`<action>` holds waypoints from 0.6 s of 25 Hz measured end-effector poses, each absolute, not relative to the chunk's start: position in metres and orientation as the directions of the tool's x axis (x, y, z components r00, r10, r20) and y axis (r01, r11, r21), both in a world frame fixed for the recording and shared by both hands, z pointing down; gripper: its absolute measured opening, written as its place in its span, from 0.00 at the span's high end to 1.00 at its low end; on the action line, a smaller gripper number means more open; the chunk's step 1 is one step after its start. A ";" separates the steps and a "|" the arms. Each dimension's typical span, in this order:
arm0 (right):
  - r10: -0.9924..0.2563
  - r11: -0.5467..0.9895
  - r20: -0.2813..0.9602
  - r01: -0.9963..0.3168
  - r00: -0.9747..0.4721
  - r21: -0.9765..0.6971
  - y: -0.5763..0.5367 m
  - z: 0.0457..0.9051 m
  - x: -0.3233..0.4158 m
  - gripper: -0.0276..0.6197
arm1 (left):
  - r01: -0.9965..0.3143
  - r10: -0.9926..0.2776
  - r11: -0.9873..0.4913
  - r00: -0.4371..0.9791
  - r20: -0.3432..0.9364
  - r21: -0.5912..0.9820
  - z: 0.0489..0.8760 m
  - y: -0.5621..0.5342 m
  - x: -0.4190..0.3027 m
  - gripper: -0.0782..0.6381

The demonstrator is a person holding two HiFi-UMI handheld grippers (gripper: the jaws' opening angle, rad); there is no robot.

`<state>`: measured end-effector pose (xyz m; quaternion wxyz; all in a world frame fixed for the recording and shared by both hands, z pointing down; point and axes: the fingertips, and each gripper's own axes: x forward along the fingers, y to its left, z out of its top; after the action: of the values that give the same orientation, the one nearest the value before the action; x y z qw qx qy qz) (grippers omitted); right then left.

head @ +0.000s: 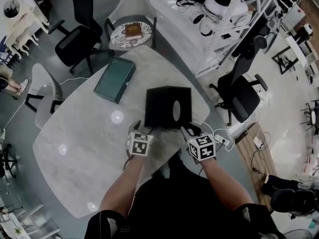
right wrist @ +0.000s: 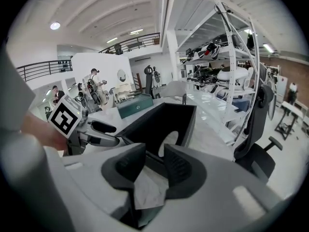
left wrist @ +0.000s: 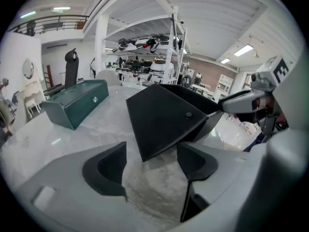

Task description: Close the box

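A black box (head: 168,107) stood open near the middle of a pale marble desk (head: 79,153). The person stood at the desk's 6 o'clock edge, with the box directly at their 12 o'clock. Both grippers sat just at the box's near side: the left gripper (head: 140,142) by its 7 o'clock corner, the right gripper (head: 199,144) by its 5 o'clock corner.

Seen along the left gripper (left wrist: 152,166), its jaws stood wide apart. A loose black flap (left wrist: 164,120) of the box leaned out toward them from 12 o'clock. The flap's pointed lower corner dipped down toward the gap between the jaws, but neither pad pressed on it. The flap's broad face tilted up and away toward 1 o'clock, where the box's opening lay.

Seen along the right gripper (right wrist: 152,170), its jaws stood a smaller way apart, gripping nothing. The box's near wall rose just beyond them at 12 o'clock, and bare desk showed in the gap.

The left gripper looked the nearer to the flap. So the closing would likely fall to it, swinging the flap up and over toward 1 o'clock, while the right one steadied the box.

A green case (head: 115,78) lay well apart, at the box's 10 o'clock.
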<state>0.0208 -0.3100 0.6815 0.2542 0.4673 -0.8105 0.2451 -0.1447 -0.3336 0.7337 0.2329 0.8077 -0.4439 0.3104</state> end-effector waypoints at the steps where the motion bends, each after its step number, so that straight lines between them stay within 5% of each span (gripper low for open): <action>1: -0.636 0.441 0.640 -0.883 -0.432 -0.158 -0.310 0.682 0.021 0.77 | -0.870 -0.573 -0.475 0.418 0.705 0.130 0.732 -0.333 -0.147 0.45; 15: -0.631 0.464 0.630 -0.871 -0.452 -0.160 -0.304 0.679 0.025 0.79 | -0.849 -0.561 -0.504 0.464 0.686 0.162 0.706 -0.328 -0.149 0.45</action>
<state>0.0247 -0.3037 0.6786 0.2511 0.4591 -0.8180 0.2387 -0.1486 -0.3278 0.7058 0.2502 0.8182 -0.4307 0.2872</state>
